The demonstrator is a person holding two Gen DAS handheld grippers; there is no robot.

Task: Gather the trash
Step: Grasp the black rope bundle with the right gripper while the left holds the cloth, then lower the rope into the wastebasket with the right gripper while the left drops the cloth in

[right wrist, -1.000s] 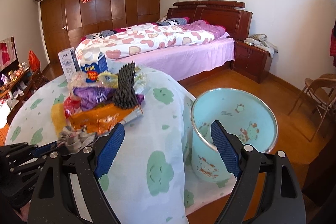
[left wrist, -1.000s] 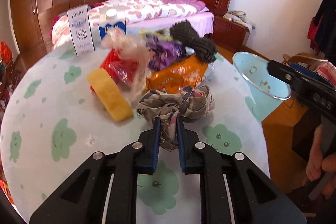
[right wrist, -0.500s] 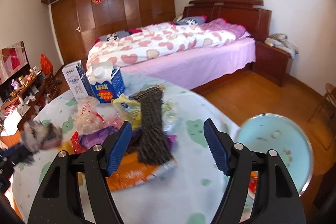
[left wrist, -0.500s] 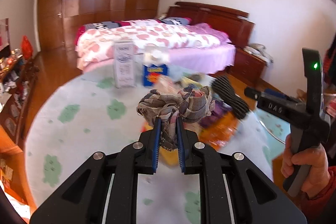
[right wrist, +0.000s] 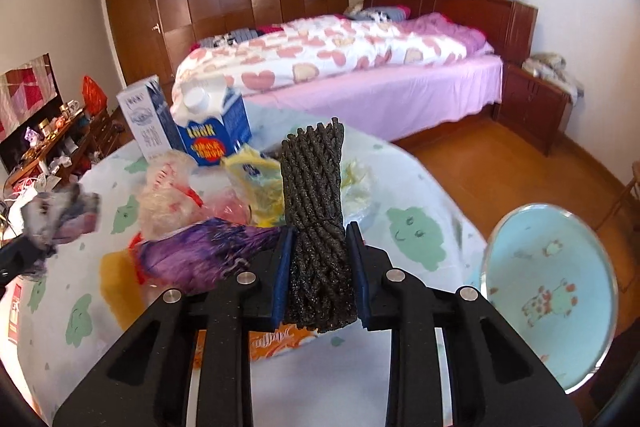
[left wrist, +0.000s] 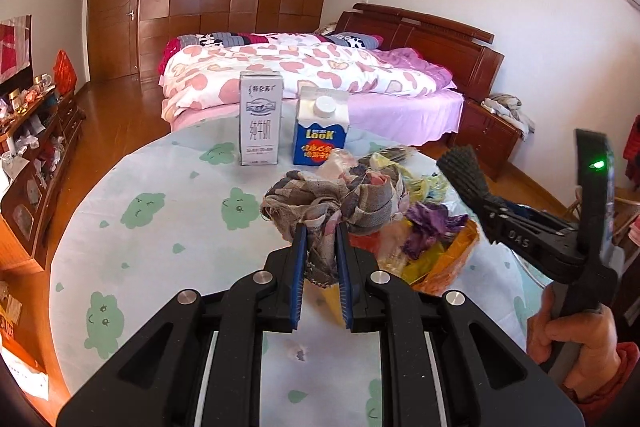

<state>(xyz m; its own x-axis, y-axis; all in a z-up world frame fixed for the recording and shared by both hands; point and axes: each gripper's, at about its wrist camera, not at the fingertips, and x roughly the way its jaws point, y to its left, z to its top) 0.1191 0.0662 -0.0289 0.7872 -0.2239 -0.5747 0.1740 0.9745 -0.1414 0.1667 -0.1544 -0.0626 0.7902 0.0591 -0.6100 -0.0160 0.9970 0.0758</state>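
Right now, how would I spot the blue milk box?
Find the round table with the green cloud cloth. At its far edge, before the bed, two cartons stand side by side. The blue carton is the right one: shorter than the white carton, with a round white cap and yellow letters.

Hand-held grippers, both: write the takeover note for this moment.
Left hand-held gripper: shut on the crumpled cloth, held above the table.
Right hand-held gripper: jaws have just been closing, now on the dark rope bundle.
Bin: beside the table on the right; no trash seen inside.
Left to do: bin both, then the wrappers and two cartons.
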